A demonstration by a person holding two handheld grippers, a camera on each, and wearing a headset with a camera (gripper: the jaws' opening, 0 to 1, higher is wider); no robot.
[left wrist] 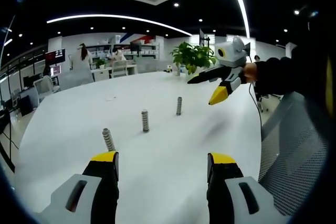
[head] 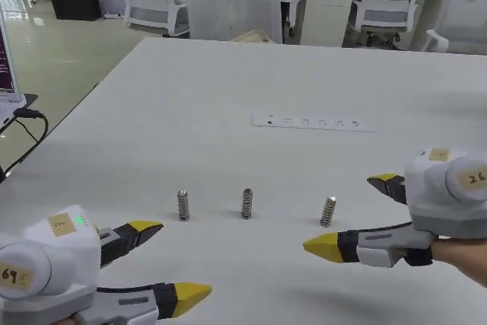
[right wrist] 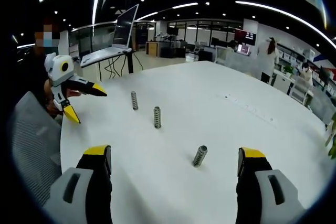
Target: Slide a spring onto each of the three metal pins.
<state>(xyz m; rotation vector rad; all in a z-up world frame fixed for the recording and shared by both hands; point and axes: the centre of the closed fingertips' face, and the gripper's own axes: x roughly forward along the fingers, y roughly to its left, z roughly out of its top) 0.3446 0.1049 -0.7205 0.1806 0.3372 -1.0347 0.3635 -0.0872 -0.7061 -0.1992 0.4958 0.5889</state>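
Note:
Three short springs stand in a row on the white table: a left spring (head: 183, 205), a middle spring (head: 246, 203) and a right spring (head: 328, 211) that leans a little. Whether pins sit inside them I cannot tell. My left gripper (head: 176, 259) is at the near left, open and empty, in front of the left spring (left wrist: 108, 139). My right gripper (head: 356, 211) is at the right, open and empty, with the right spring (right wrist: 199, 156) just ahead between its jaw lines. The other springs show in both gripper views (left wrist: 145, 120) (right wrist: 157, 117).
A white power strip (head: 310, 122) lies flat farther back on the table (head: 228, 89). Office chairs and desks stand beyond the far edge. A cable (head: 27, 123) hangs off the left edge. An open laptop (right wrist: 118, 35) sits at the table's end.

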